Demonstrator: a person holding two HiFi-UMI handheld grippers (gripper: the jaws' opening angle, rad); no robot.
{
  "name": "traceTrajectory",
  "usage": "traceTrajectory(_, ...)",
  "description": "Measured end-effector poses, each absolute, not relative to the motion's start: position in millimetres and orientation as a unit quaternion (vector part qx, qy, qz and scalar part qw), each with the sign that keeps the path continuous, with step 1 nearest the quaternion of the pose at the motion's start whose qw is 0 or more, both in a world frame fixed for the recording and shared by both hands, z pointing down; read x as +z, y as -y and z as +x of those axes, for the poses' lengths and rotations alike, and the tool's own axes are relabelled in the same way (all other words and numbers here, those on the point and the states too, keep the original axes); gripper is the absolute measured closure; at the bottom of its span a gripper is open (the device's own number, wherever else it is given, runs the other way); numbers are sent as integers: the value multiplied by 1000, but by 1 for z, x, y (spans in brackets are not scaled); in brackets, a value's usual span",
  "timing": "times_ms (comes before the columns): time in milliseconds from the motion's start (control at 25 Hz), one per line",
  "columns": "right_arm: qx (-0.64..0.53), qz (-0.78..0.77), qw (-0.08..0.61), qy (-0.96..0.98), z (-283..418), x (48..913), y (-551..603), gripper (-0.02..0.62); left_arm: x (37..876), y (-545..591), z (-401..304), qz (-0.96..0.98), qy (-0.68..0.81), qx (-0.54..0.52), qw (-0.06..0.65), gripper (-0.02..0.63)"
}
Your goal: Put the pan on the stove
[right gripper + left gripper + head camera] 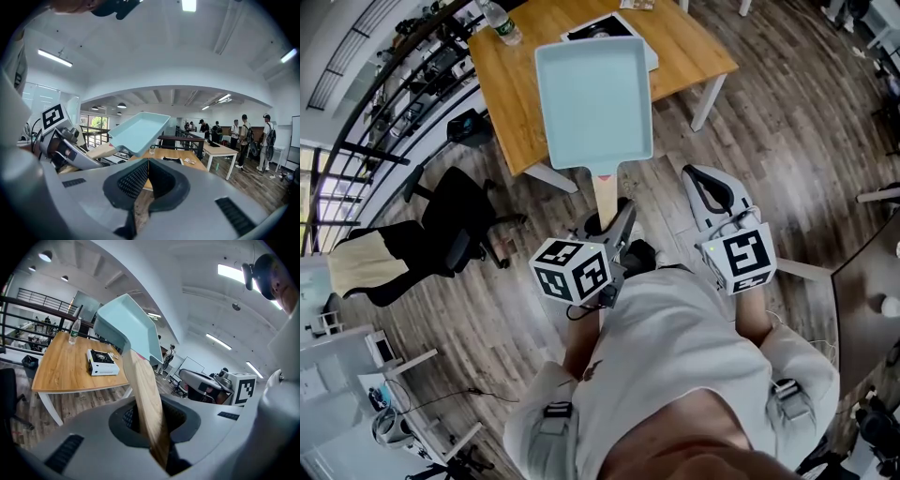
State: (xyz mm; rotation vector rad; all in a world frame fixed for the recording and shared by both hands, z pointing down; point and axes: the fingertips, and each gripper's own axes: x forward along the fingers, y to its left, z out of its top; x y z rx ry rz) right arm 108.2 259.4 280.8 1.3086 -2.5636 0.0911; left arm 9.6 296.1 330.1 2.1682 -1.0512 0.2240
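1. Head view: the left gripper [619, 217] was clamped on the wooden handle [605, 192] of the pale blue rectangular pan [593, 101]. The pan was held in the air in front of the wooden table [694, 47] and hid most of the stove [614, 22]. The right gripper [698, 178] hung beside the handle, apart from it. A bottle [502, 26] stood at the table's far left, and a black office chair [455, 220] stood on the floor.
2. Left gripper view: the jaws pressed on the handle from both sides, and the pan tilted upward – well apart from the white stove, which sat on the table.
3. Right gripper view: the jaws were together, with nothing between them. The pan showed beyond them, off the table, and people [243, 136] stood in the background.
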Motion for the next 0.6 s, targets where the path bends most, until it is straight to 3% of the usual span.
traceTrajectory(600,29,461,145,875,68,280,-172,574,334,-209,-29,842,389,92,361,551)
